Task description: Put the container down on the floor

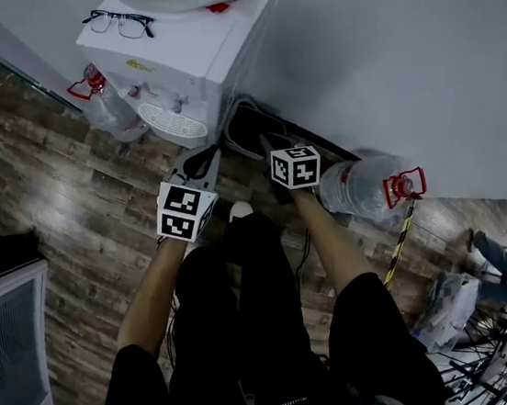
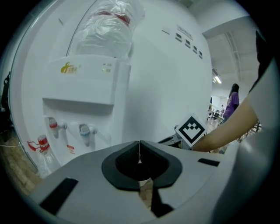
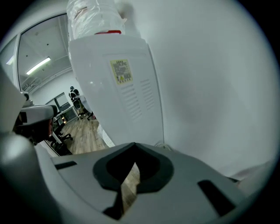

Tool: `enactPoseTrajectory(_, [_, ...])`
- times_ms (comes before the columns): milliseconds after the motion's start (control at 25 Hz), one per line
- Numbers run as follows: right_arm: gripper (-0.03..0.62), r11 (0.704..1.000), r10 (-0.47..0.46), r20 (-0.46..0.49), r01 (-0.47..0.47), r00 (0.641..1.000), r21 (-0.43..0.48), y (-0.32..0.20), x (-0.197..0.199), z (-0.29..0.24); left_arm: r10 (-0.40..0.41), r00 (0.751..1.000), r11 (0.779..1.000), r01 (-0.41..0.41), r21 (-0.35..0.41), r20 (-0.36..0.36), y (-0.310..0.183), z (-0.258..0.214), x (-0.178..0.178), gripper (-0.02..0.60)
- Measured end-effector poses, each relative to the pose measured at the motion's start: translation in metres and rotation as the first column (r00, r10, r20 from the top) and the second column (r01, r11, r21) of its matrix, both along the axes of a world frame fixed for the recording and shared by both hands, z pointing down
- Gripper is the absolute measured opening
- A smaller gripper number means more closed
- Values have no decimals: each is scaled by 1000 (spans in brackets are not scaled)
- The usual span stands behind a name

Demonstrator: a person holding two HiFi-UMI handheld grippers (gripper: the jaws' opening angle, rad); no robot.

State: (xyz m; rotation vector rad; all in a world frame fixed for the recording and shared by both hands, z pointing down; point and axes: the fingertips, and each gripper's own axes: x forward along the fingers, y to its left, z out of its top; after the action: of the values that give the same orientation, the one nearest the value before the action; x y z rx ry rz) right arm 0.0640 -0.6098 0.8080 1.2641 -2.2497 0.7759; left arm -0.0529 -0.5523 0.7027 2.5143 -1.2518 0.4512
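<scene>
Both my tools are closed with nothing in them: the left gripper [image 2: 140,154] shows its jaws meeting in a thin seam, and the right gripper [image 3: 133,152] has its jaws together too. I hold them side by side in front of my body, clear of everything, pointing toward the water dispenser [image 1: 181,60] against the wall [image 1: 401,57]. The container [image 1: 359,187], a clear water jug with a red cap, lies on its side on the floor [image 1: 69,205] at the foot of the wall, just to the right of my right gripper. Since it rests there and I grip nothing, I judge the put-down done.
</scene>
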Motion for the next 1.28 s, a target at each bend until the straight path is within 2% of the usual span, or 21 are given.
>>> enactPoseTrajectory(200, [11, 999, 39, 20, -39, 999, 0, 7, 11, -81, 27, 1000, 1000, -27, -17, 16, 0, -71, 4, 15])
enactPoseTrajectory(440, [11, 988, 147, 75, -150, 986, 33, 11, 33, -180, 40, 999, 999, -40, -22, 27, -6, -151, 12, 15])
enactPoseTrajectory(640, [11, 979, 189, 79, -194, 979, 59, 20, 38, -235, 36, 999, 999, -35, -24, 20, -21, -206, 28, 15])
enactPoseTrajectory(840, [11, 974, 209, 44, -212, 977, 76, 44, 40, -270, 45, 999, 999, -45, -18, 25, -11, -236, 34, 15])
enactPoseTrajectory(1040, [11, 965, 219, 10, -218, 976, 144, 54, 30, -307, 42, 999, 999, -42, -12, -15, -13, -257, 27, 15])
enactPoseTrajectory(1280, [9, 955, 239, -13, -233, 971, 183, 85, 9, -338, 132, 991, 991, -131, 13, -34, -1, -273, 34, 15])
